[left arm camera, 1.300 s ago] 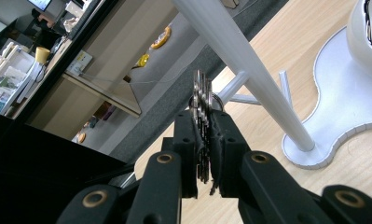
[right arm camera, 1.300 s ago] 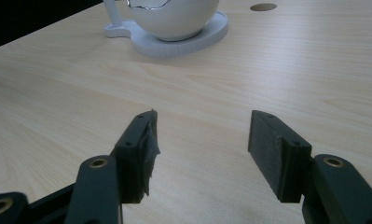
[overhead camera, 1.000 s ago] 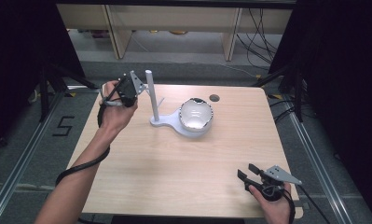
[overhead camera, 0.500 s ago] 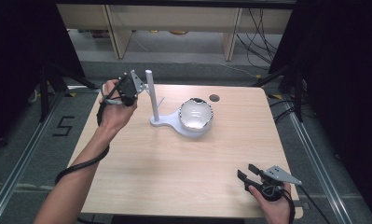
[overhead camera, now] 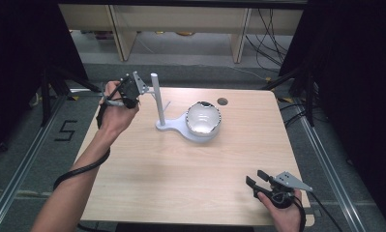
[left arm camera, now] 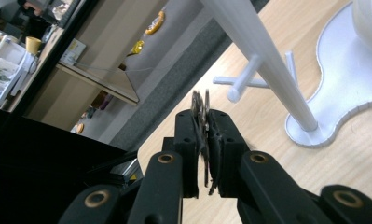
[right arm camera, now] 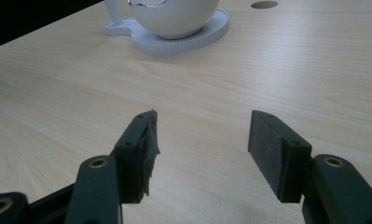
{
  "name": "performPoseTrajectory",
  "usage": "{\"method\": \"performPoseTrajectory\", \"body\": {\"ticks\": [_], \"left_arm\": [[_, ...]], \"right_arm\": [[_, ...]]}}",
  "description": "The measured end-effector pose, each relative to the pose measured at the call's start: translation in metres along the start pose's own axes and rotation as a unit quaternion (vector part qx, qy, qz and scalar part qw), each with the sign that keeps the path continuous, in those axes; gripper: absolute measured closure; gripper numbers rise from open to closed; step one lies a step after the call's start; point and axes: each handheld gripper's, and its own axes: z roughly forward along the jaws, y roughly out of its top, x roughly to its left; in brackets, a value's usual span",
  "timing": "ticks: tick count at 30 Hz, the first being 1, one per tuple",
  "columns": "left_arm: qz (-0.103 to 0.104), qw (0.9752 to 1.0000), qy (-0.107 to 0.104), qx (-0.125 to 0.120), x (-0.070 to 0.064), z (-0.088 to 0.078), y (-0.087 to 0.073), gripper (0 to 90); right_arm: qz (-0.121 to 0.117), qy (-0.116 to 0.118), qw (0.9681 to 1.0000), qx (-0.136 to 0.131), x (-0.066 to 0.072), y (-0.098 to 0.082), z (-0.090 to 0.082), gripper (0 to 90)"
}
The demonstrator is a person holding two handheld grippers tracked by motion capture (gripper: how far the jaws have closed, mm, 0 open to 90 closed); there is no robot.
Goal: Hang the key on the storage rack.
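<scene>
white stand [overhead camera: 157, 104], left hand-held gripper [left arm camera: 204, 109] clamped on a thin metallic piece [left arm camera: 200, 105] beside it, right hand-held gripper [right arm camera: 202, 140] wide open, empty

Matt pale wood-grain table [overhead camera: 181, 169]

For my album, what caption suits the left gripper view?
Shut tool pinching a thin metallic piece beside a white pegged stand on a wooden table.

floor [overhead camera: 26, 159]: grey, "5" marking [overhead camera: 66, 130] left of table
shelves [overhead camera: 181, 19]: light wood, behind table
drapes [overhead camera: 355, 72]: black, both sides
cables [overhead camera: 273, 29]: black, back right
table [overhead camera: 181, 183]: pale wood
</scene>
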Motion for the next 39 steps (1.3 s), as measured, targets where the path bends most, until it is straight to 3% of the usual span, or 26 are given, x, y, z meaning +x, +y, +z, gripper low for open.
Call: {"method": "performPoseTrajectory", "body": {"ticks": [2, 3, 5, 6, 8, 9, 10, 11, 13, 16, 17, 18, 19, 23, 24, 26, 28, 32, 36, 39], "left_arm": [[-0.006, 1.0000, -0.005, 0.001, -0.001, 0.002, 0.001, 87.9], [-0.007, 0.9999, -0.009, -0.001, -0.002, 0.003, 0.001, 88.1], [-0.008, 0.9999, -0.007, 0.000, -0.002, 0.005, 0.000, 88.3], [-0.013, 0.9999, -0.009, 0.001, -0.002, 0.006, -0.002, 88.4], [-0.020, 0.9998, -0.006, -0.005, -0.002, 0.006, -0.006, 88.5], [-0.024, 0.9997, -0.009, -0.005, -0.002, 0.006, -0.007, 88.7], [-0.026, 0.9996, -0.012, -0.005, -0.001, 0.005, -0.008, 88.7], [-0.028, 0.9995, -0.011, -0.005, 0.000, 0.005, -0.008, 88.7], [-0.030, 0.9995, -0.007, -0.011, 0.002, 0.003, -0.009, 88.7], [-0.048, 0.9983, 0.002, -0.034, 0.006, -0.001, -0.010, 88.7], [-0.054, 0.9977, 0.005, -0.040, 0.007, -0.002, -0.011, 88.7], [-0.059, 0.9971, 0.006, -0.047, 0.008, -0.003, -0.011, 88.7], [-0.066, 0.9961, 0.005, -0.058, 0.009, -0.005, -0.011, 88.7], [-0.079, 0.9940, 0.005, -0.076, 0.011, -0.006, -0.011, 88.7], [-0.078, 0.9939, 0.007, -0.077, 0.011, -0.006, -0.011, 88.7], [-0.084, 0.9928, 0.009, -0.085, 0.012, -0.006, -0.011, 88.7], [-0.086, 0.9920, 0.006, -0.092, 0.012, -0.006, -0.009, 88.7], [-0.090, 0.9910, -0.002, -0.099, 0.010, -0.007, -0.006, 88.7], [-0.082, 0.9914, -0.006, -0.102, 0.006, -0.010, -0.002, 88.7], [-0.078, 0.9915, -0.011, -0.104, 0.004, -0.012, -0.001, 88.7]], "right_arm": [[0.002, 0.003, 1.0000, 0.001, 0.001, 0.000, 0.000, 43.3], [0.023, 0.009, 0.9997, 0.001, 0.004, 0.000, -0.001, 43.3], [-0.002, 0.002, 1.0000, -0.001, 0.000, 0.000, -0.002, 43.3], [0.010, -0.001, 0.9999, 0.001, 0.001, -0.001, -0.001, 43.3], [0.008, 0.010, 0.9999, -0.004, -0.001, -0.001, -0.001, 43.3], [0.024, 0.003, 0.9997, -0.003, 0.001, -0.002, -0.002, 43.3], [0.024, 0.004, 0.9997, -0.004, 0.001, -0.001, -0.002, 43.3], [0.005, 0.002, 1.0000, -0.007, -0.001, -0.001, -0.002, 43.3], [0.019, 0.003, 0.9998, -0.003, 0.001, -0.001, -0.002, 43.3], [0.008, 0.010, 0.9999, 0.001, 0.000, 0.000, -0.002, 43.3], [0.004, 0.002, 1.0000, 0.001, 0.000, -0.001, 0.000, 43.3], [0.005, 0.001, 1.0000, 0.001, 0.000, -0.001, 0.000, 43.3], [0.024, 0.001, 0.9997, 0.004, 0.003, -0.001, -0.001, 43.3], [0.017, -0.002, 0.9999, -0.002, 0.003, -0.001, 0.001, 43.3], [0.003, -0.003, 1.0000, 0.000, 0.001, -0.001, 0.001, 43.3], [0.003, -0.004, 1.0000, 0.000, 0.001, -0.001, 0.001, 43.3], [0.018, 0.000, 0.9998, 0.002, 0.003, -0.001, 0.000, 43.3], [0.014, 0.005, 0.9999, 0.000, 0.002, -0.001, -0.001, 43.3], [0.018, 0.000, 0.9998, 0.004, 0.003, -0.001, -0.001, 43.3], [0.024, 0.009, 0.9997, 0.003, 0.003, -0.001, -0.001, 43.3]]}}
